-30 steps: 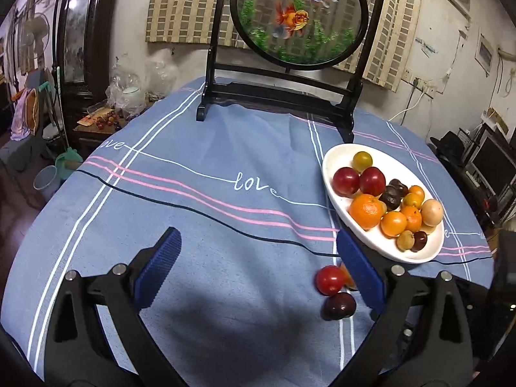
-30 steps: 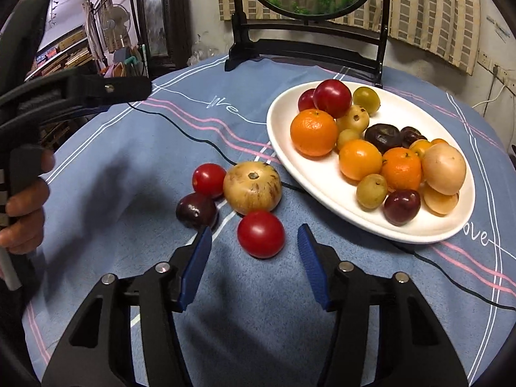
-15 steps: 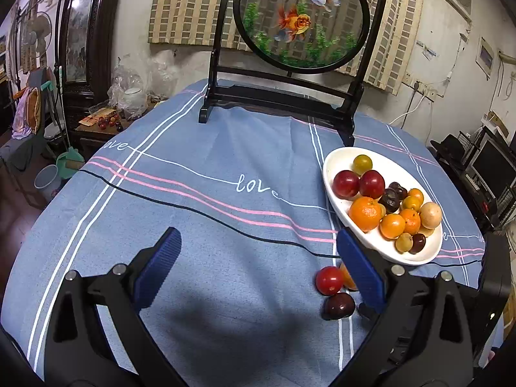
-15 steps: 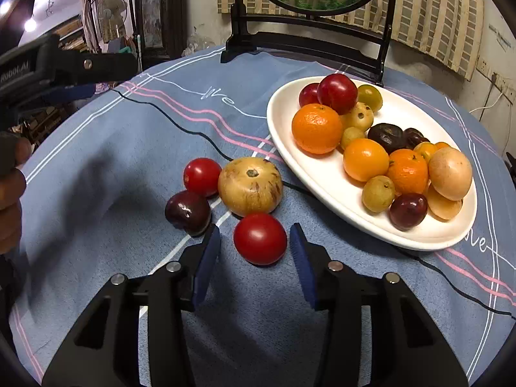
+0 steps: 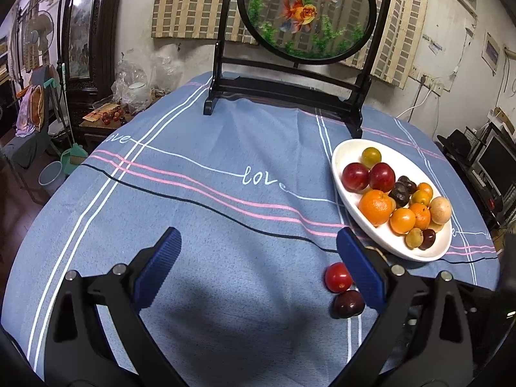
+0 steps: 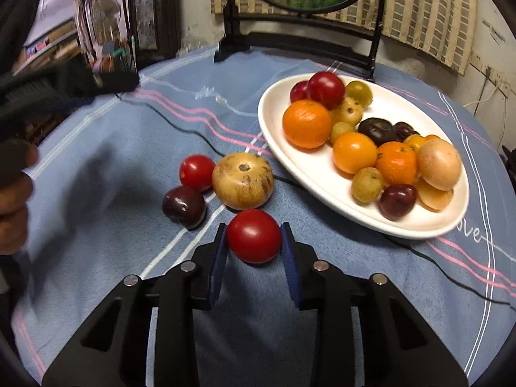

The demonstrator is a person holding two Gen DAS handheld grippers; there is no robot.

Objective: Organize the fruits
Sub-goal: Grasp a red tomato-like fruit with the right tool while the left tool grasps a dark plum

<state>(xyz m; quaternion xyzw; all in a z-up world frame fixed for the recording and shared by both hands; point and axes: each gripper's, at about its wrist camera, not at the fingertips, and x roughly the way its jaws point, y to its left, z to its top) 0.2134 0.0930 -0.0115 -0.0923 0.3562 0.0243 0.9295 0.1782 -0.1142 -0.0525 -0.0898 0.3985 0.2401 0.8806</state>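
In the right wrist view, my right gripper (image 6: 254, 251) is shut on a red tomato (image 6: 254, 236) resting on the blue cloth. Beyond it lie a tan speckled fruit (image 6: 242, 180), a second red tomato (image 6: 196, 172) and a dark plum (image 6: 183, 206). A white oval plate (image 6: 325, 174) to the right holds several oranges, plums and other fruits. In the left wrist view, my left gripper (image 5: 258, 264) is open and empty over bare cloth; the red tomato (image 5: 337, 277) and dark plum (image 5: 349, 303) lie beside its right finger, the plate (image 5: 342, 190) beyond.
A black stand with a round goldfish panel (image 5: 306, 16) stands at the table's far edge. The hand holding the left gripper (image 6: 14, 193) shows at the left of the right wrist view. Furniture and clutter surround the round table (image 5: 180, 193).
My right gripper moved forward around the nearest red tomato and closed on it. The left gripper stayed open and barely moved.
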